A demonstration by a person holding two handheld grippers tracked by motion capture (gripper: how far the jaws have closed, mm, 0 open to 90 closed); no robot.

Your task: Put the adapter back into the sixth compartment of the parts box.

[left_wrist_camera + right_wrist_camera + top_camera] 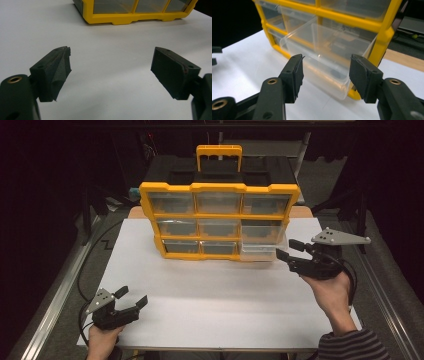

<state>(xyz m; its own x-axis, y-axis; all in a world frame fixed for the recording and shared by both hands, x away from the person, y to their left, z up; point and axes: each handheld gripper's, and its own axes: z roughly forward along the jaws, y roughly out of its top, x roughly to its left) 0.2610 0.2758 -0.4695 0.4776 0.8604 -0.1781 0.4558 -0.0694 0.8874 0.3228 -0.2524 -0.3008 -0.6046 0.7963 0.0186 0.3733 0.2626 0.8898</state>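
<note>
A yellow-framed organiser cabinet (220, 186) with clear drawers stands at the back of the white tabletop (210, 295). Its bottom right clear drawer (257, 251) is pulled partly out. My right gripper (286, 248) hovers just right of that drawer's front, open. In the right gripper view the right gripper (325, 65) has the drawer (324, 50) just beyond its tips, and neither pad touches it. Near the table's front left corner my left gripper (133, 296) stands open over bare table. In the left gripper view the left gripper (111, 57) holds nothing, with the cabinet (125, 18) far ahead.
The cabinet has a black top and an upright yellow handle (219, 156). Metal rails (55, 295) run along both sides of the table. A black cable (92, 255) trails off the left edge. Bare white surface lies between the grippers.
</note>
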